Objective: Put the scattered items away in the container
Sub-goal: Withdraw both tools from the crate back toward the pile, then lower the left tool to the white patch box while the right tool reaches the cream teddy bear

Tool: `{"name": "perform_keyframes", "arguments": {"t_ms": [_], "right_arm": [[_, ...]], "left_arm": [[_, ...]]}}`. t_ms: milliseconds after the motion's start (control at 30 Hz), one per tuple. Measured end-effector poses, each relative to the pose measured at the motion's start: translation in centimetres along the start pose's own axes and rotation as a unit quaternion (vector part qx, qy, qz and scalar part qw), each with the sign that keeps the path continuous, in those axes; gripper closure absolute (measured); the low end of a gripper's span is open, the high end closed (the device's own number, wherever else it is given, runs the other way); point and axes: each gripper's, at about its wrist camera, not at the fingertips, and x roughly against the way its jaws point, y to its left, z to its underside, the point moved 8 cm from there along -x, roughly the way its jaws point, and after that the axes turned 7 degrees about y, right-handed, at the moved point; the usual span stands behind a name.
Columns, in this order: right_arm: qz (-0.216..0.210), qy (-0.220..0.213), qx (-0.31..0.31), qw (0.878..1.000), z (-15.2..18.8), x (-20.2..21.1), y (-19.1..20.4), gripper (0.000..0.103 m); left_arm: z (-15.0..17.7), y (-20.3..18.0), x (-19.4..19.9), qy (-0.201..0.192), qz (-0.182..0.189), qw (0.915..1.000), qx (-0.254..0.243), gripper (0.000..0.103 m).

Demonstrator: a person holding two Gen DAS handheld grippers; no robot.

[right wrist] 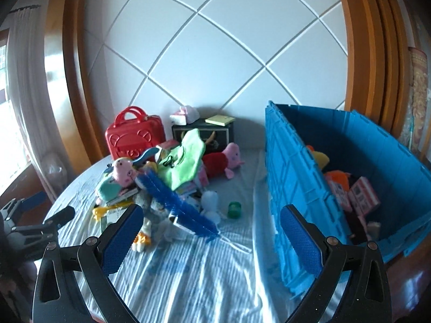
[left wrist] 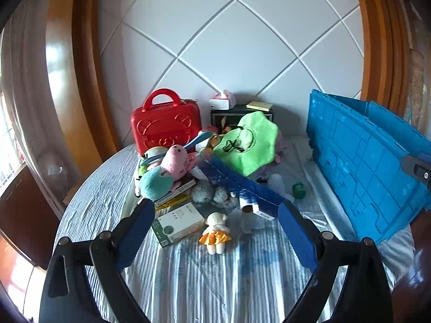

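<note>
Standing at the right edge of the striped tabletop [right wrist: 204, 274], the blue container [right wrist: 296, 177] already holds a few plush toys and pink boxes, while the scattered items [left wrist: 204, 161] lie heaped near the middle, to its left. A small bear doll [left wrist: 215, 231] and a white box [left wrist: 177, 224] lie nearest the left gripper [left wrist: 215, 231], whose jaws are spread apart and empty. The right gripper [right wrist: 212, 239] is likewise wide open, holding nothing, with the container's near wall between its fingers.

White diamond-panelled wall [left wrist: 229, 40] framed in orange wood [left wrist: 80, 67], daylight through the curtained window [right wrist: 18, 107]
</note>
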Motion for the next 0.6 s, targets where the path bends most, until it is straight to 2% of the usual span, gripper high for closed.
{"name": "perform_keyframes", "arguments": {"t_ms": [200,300,433,600], "right_arm": [[-0.018,0.042,0.001,0.999,1.8,-6.5,1.6,0.0],[-0.042,0.065,-0.006,0.997,2.4,-10.2,2.4,0.0],[-0.059,0.089,-0.004,0.994,3.2,-14.6,3.8,0.0],[-0.069,0.136,-0.001,0.988,4.8,-19.5,6.5,0.0]], "left_arm": [[3.0,4.9,-4.8,0.043,-0.03,0.9973,0.052,0.009],[4.3,6.3,-7.6,0.066,-0.048,0.9947,0.063,0.009],[5.9,8.0,-11.2,0.097,-0.054,0.9899,0.087,0.009],[7.4,9.8,-15.1,0.128,-0.067,0.9861,0.082,0.009]]}}
